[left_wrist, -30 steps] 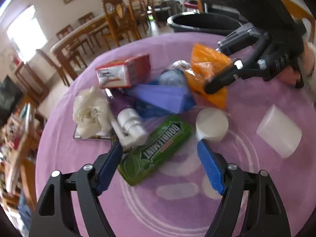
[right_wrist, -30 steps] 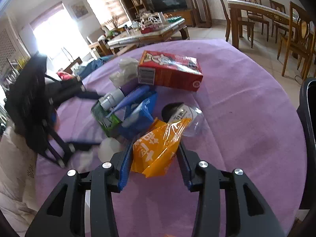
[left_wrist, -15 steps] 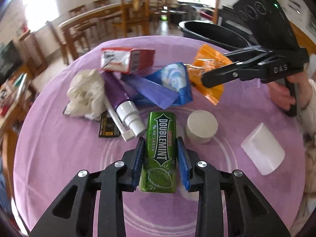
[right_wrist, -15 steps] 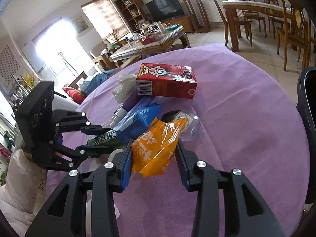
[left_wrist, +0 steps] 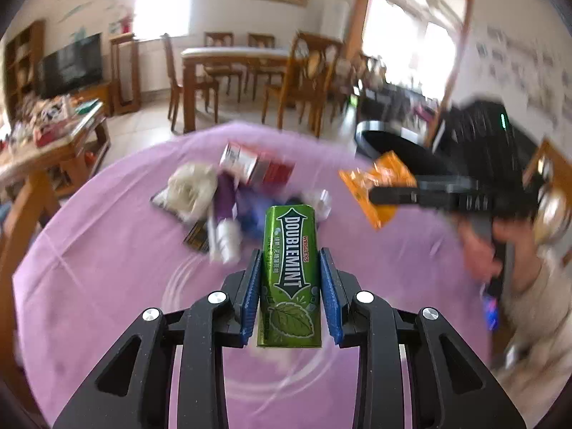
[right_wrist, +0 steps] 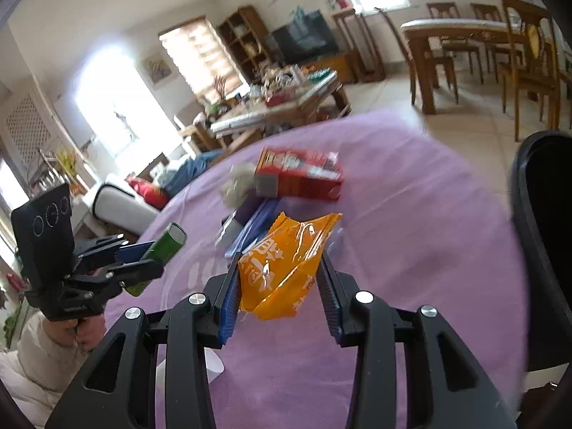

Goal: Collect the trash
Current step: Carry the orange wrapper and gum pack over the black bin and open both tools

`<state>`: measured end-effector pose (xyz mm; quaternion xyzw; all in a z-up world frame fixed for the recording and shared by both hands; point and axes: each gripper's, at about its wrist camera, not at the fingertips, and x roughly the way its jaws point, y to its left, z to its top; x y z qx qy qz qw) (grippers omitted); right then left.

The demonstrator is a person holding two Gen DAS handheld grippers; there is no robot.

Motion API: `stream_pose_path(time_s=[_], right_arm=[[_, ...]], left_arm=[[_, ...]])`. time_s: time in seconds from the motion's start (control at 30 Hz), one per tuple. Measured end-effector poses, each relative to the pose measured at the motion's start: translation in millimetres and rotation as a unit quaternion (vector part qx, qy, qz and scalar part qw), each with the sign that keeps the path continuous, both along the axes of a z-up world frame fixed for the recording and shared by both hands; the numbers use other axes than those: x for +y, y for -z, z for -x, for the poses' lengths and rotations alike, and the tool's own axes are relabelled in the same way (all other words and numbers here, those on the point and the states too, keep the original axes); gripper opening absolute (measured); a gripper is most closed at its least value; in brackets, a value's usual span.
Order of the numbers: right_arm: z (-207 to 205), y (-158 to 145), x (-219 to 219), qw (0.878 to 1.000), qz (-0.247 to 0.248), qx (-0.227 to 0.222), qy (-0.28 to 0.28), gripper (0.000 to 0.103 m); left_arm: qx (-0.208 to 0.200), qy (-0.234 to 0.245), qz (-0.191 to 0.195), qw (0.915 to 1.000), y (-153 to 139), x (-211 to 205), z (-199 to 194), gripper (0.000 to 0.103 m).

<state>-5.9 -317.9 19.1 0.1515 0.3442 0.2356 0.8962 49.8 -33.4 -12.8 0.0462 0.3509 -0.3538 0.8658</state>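
A green Doublemint gum pack (left_wrist: 289,279) stands lengthwise between the blue pads of my left gripper (left_wrist: 290,254), which is shut on it and holds it above the purple tablecloth (left_wrist: 107,250). The right wrist view shows that pack (right_wrist: 164,246) tilted in the left gripper (right_wrist: 139,257) at the left. My right gripper (right_wrist: 280,259) is shut on a crumpled orange snack bag (right_wrist: 282,268), also lifted off the table. From the left wrist the orange bag (left_wrist: 375,186) hangs at the right, close to a black bin (left_wrist: 393,143).
On the cloth remain a red box (left_wrist: 257,168), a white tissue wad (left_wrist: 189,189), a purple pump bottle (left_wrist: 223,214), a blue wrapper (right_wrist: 257,225) and a white cup (right_wrist: 214,364). The black bin's rim (right_wrist: 536,232) stands past the table's right edge. Wooden chairs and tables fill the room behind.
My left gripper rolled upright, closed on the gum pack and lifted it off the cloth. The right gripper rose with the orange bag still in it.
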Motion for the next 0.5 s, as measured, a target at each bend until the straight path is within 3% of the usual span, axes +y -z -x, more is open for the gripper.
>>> stream_pose_path(time_s=[0.2,0.33,0.5], right_arm=[[21,-41,-58,0.994,-0.018,-0.063,0.091,0.040],[41,-62,-118,0.974,-0.023,-0.105,0.198,0.040],[52,-59,-182,0.949,-0.037,-0.108,0.293,0.040]], left_arm=[[-0.007,-0.005,0.055,0.9985,-29,-70,-16,0.031],[-0.005,0.021,0.078,0.9967,-37,-133,-29,0.032],[0.027,0.059,0.094,0.9934,-29,-220,-40,0.032]])
